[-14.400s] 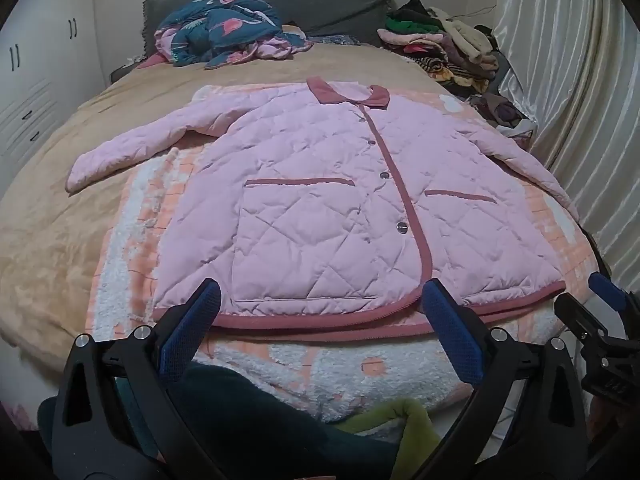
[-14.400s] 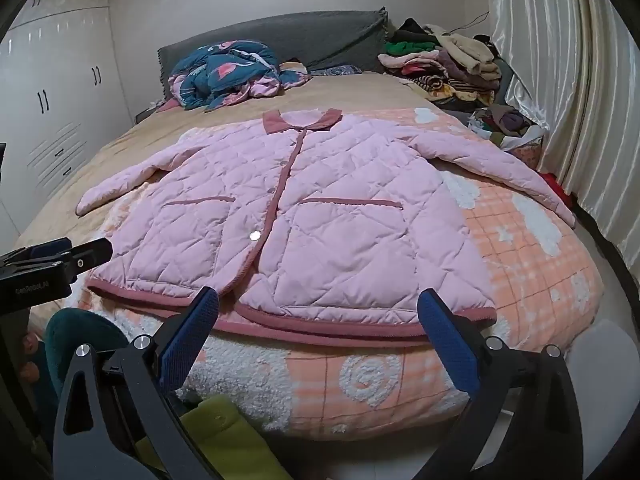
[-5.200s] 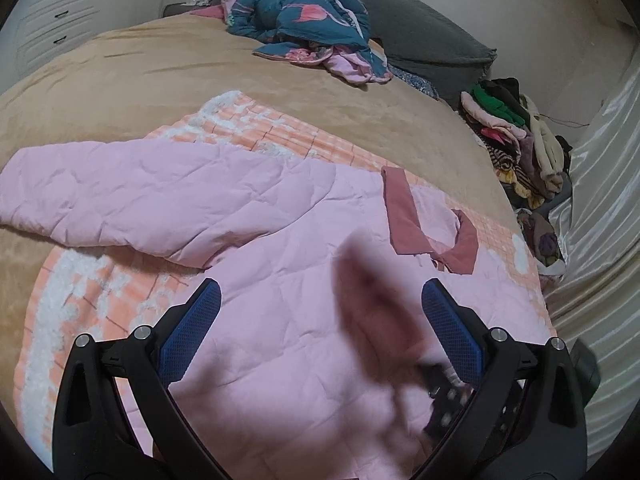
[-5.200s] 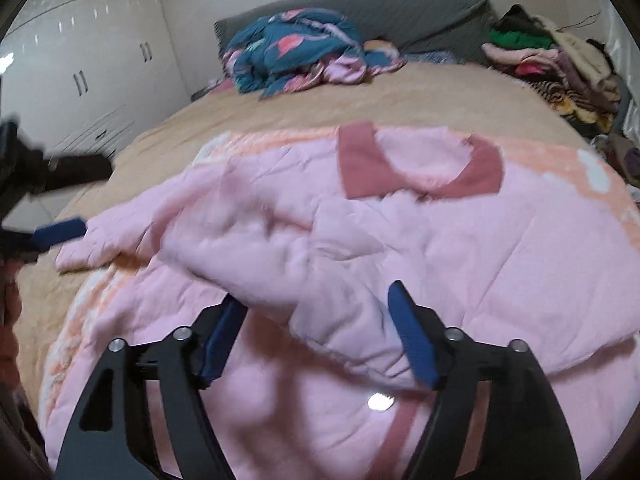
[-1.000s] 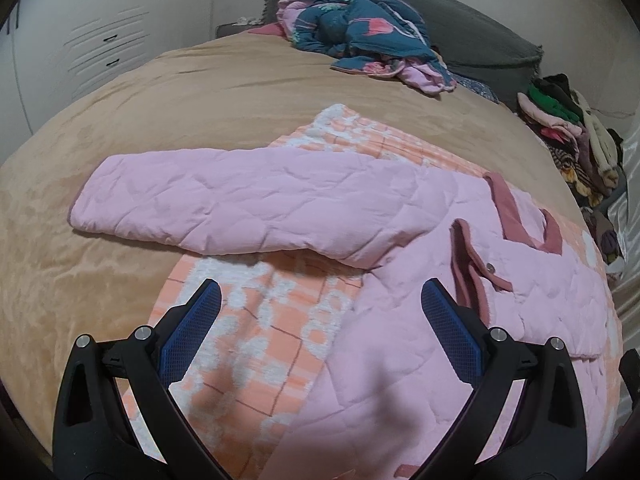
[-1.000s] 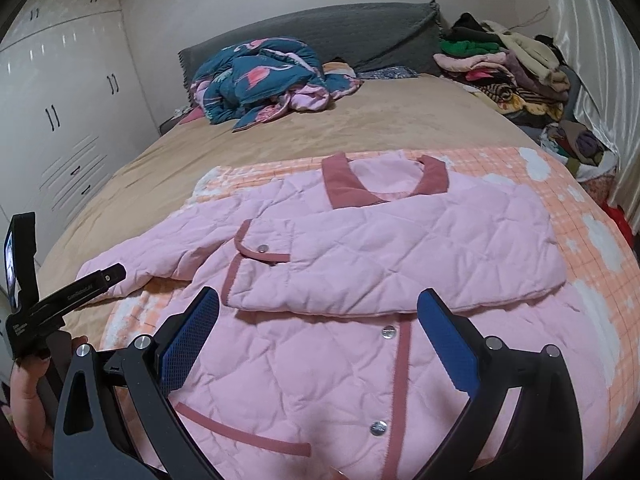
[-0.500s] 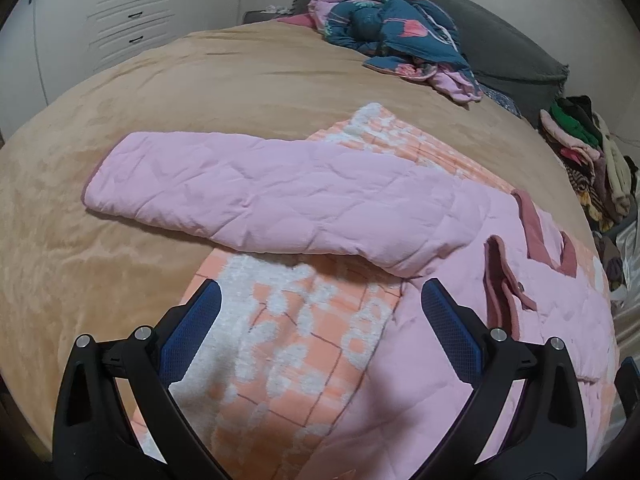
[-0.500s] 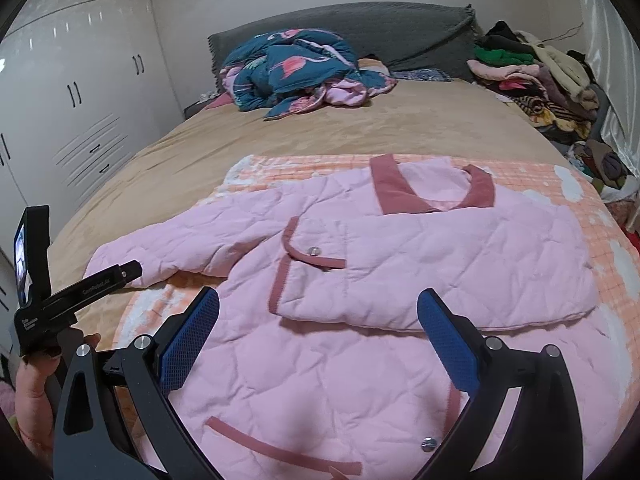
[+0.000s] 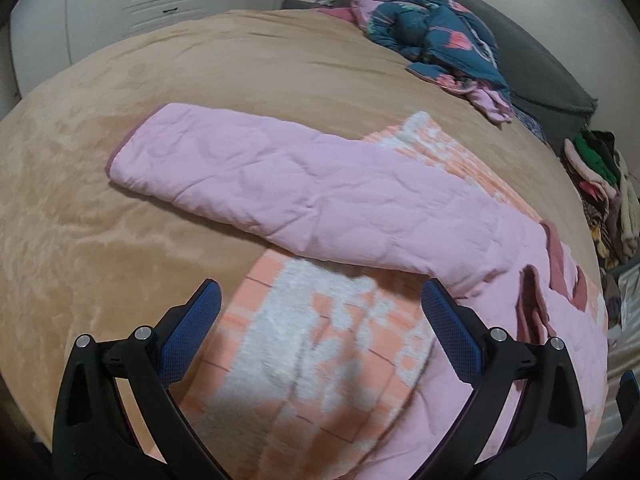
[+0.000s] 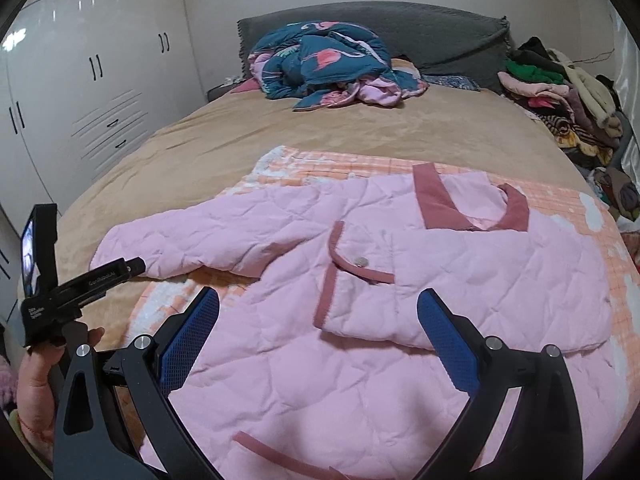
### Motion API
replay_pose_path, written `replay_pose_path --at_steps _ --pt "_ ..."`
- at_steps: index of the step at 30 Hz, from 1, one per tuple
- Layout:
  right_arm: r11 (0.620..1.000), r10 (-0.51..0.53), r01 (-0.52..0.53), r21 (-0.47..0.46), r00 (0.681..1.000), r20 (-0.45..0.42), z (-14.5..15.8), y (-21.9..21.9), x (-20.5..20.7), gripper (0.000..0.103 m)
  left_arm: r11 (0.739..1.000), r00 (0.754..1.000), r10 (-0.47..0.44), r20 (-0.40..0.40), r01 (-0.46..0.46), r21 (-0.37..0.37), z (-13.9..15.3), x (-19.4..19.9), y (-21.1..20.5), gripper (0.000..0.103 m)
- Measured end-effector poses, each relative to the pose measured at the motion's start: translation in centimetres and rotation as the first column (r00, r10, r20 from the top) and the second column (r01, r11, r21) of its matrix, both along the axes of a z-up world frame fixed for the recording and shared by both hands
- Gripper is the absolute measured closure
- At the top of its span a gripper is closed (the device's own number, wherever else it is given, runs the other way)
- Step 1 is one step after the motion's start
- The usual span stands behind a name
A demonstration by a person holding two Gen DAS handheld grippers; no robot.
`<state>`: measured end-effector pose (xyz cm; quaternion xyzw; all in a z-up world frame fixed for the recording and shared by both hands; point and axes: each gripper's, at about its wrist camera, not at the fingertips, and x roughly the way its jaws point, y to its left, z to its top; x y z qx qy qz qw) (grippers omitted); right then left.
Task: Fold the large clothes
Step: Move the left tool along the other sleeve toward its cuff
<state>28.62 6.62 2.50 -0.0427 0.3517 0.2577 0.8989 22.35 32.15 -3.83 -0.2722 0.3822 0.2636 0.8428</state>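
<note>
A pink quilted jacket (image 10: pixel 460 280) with dusty-rose trim lies flat on the bed. Its right sleeve is folded across the chest, below the collar (image 10: pixel 472 204). Its left sleeve (image 9: pixel 304 184) still stretches out over the tan blanket, cuff at the far left. My left gripper (image 9: pixel 320 320) hovers open above the orange-and-white blanket (image 9: pixel 320 344), just short of that sleeve. From the right wrist view the left gripper's body (image 10: pixel 80 284) shows near the cuff, held by a hand (image 10: pixel 36 384). My right gripper (image 10: pixel 318 328) hangs open over the jacket's lower front, holding nothing.
A teal flamingo-print quilt (image 10: pixel 324 60) is bunched by the grey headboard (image 10: pixel 400 24). A heap of mixed clothes (image 10: pixel 568 92) sits along the bed's right side. White wardrobes (image 10: pixel 80 92) stand to the left. The tan bedspread (image 9: pixel 200 64) lies bare around the sleeve.
Both grippers have shifted left along the bed. The left one has come closer to the outstretched sleeve. The jacket itself has not moved over the last second.
</note>
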Motion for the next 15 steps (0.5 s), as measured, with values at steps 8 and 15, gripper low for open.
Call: replay_pose_path --at_steps 8,15 --pt "0.998 0.052 -0.052 -0.028 0.999 0.005 -0.3 2.7 0.3 0.004 0.997 0.999 0.054 -0.005 -0.055 -0.048 -1.2 -0.7 2.5 0.009" --pt "0.992 0.115 -0.115 -0.055 0.993 0.001 -1.2 5.0 0.7 0.004 0.99 0.993 0.111 -0.029 -0.113 -0.085 -3.0 -0.9 4.5 0.009"
